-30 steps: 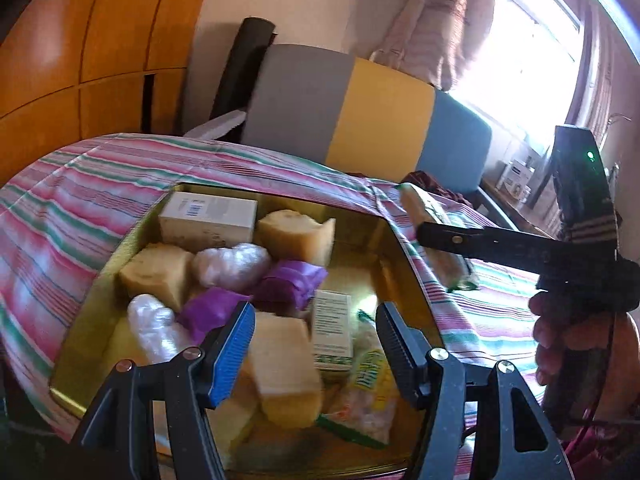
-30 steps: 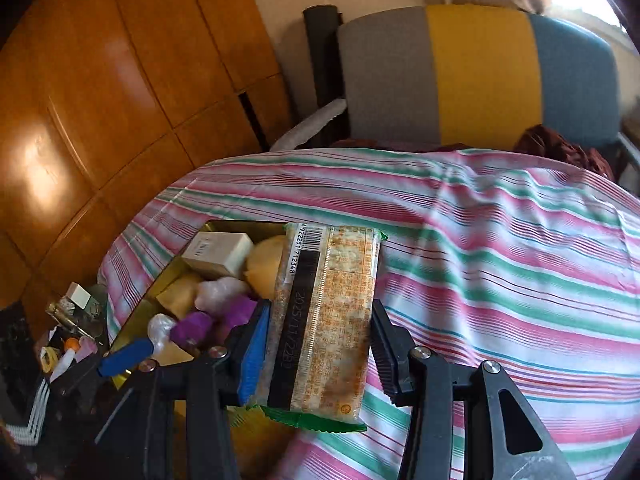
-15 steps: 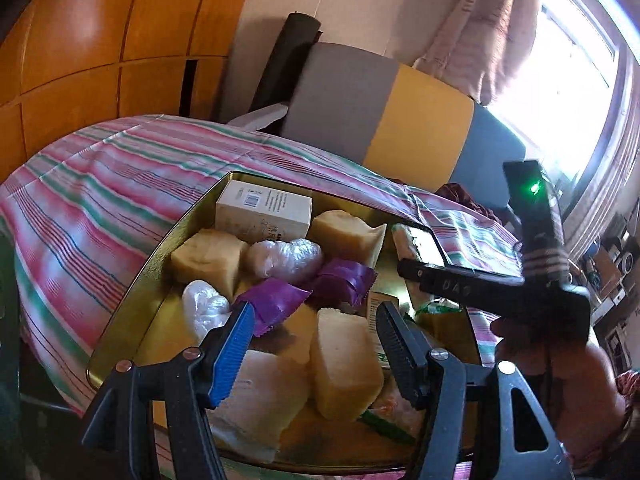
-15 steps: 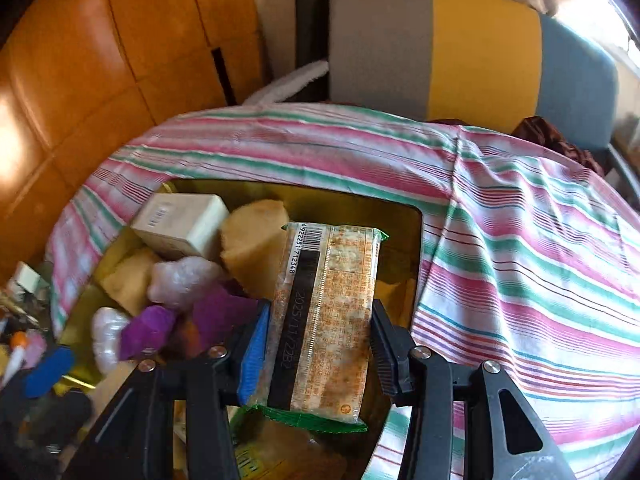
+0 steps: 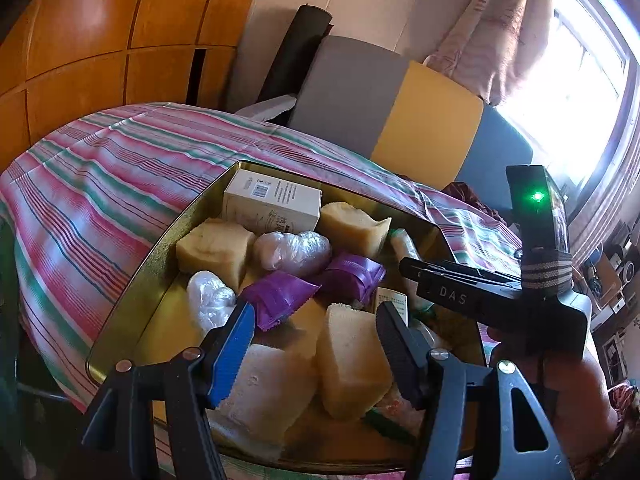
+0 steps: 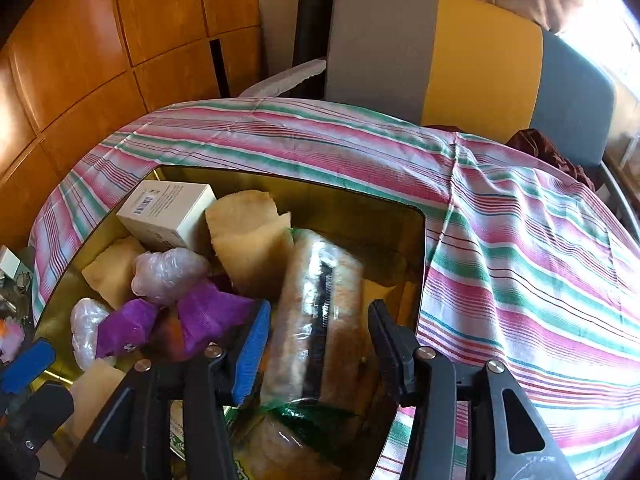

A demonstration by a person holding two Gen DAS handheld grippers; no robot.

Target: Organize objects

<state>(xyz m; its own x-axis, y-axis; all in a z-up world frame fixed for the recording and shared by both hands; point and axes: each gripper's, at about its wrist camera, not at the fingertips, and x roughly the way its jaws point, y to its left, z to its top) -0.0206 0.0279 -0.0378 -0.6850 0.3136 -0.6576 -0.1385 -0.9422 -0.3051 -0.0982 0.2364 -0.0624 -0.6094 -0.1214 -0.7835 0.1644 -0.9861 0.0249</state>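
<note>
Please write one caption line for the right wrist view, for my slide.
Right tool open above a blurred cracker packet inside the gold tin, among sponges and purple sachets, on a striped tablecloth.

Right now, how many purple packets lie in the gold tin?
2. One purple packet lies just beyond the left claw; the other touches it on the right. More may be buried.

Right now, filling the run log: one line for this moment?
right tool open | orange cracker packet dropped in gold tin | left tool open
</note>
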